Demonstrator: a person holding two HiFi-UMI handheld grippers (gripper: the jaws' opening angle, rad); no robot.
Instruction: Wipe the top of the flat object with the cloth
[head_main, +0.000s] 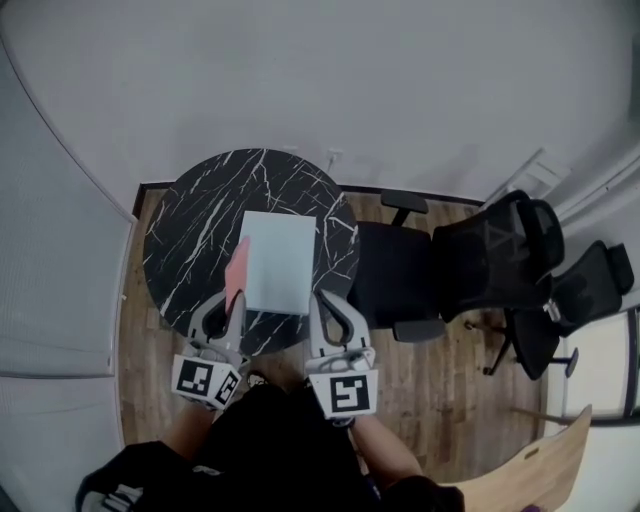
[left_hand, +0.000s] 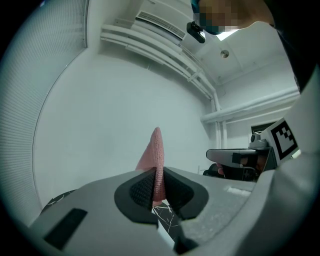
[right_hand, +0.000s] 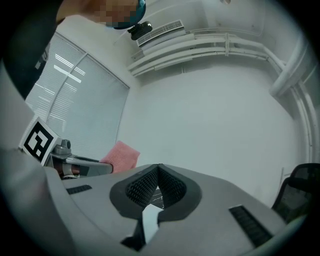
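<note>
1. Two tools are in play. The left tool (left_hand: 159, 182) is clamped fully down on the pink cloth (left_hand: 156, 150). Its pads pinch the cloth's lower edge, and the rest stands free above the jaws.
2. The right tool (right_hand: 159, 175) has its jaws closed tip to tip, with nothing seen held between them. It sits just off the near-right corner of the flat object (head_main: 280, 262).
3. The flat object is a pale blue-white slab lying flat near the middle of the round black marbled bench (head_main: 200, 220).
4. In the head view the cloth is at the slab's left edge. Whether it touches the top cannot be told.
5. Judgement: the cloth looks soft, light and limp, so an edge grip should leave a flap free to drag.
6. Judgement: the slab looks stiff and may slide on the polished bench, so steadying its near corner seems wise.
</note>
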